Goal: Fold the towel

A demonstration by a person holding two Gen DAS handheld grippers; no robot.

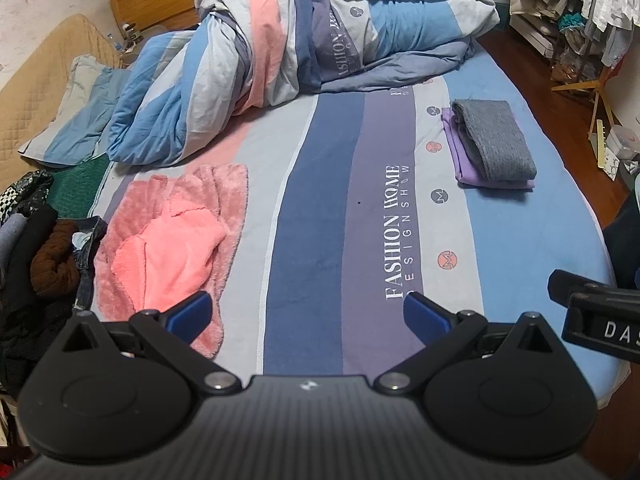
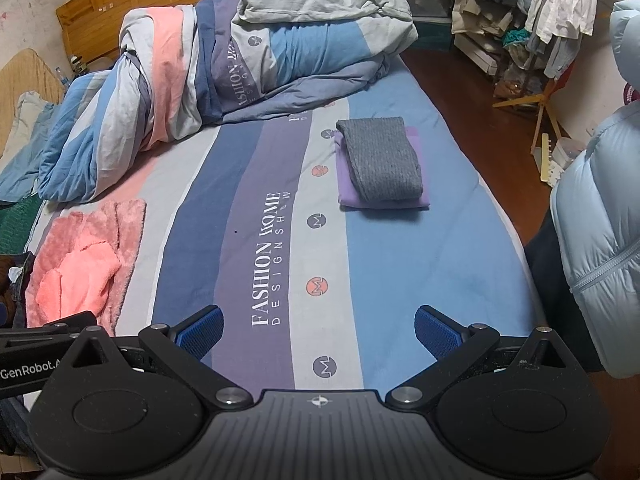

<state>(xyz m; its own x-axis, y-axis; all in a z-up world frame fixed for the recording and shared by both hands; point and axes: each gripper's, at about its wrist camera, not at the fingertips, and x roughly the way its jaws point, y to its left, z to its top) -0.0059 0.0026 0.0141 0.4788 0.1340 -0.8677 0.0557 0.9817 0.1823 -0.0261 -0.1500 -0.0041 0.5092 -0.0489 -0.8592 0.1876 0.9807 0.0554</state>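
Left wrist view: both grippers (image 1: 308,316) (image 2: 319,330) gape empty; pink towel (image 1: 168,240) beside rumpled duvet (image 1: 280,40).

A bed sheet (image 1: 320,208) is striped lengthwise in pale grey, pink, navy, purple and sky blue, with white lettering and small round grey and coral emblems. A crumpled duvet (image 1: 280,40) is patterned in the same stripes. Two fluffy towels are seen: a bright coral-pink towel (image 1: 176,256) upon a dustier pink towel (image 1: 228,200). A grey ribbed knit (image 2: 380,160) is laid on a lilac cloth (image 2: 348,188). The gripper pads (image 2: 200,334) are coloured blue on black frames.
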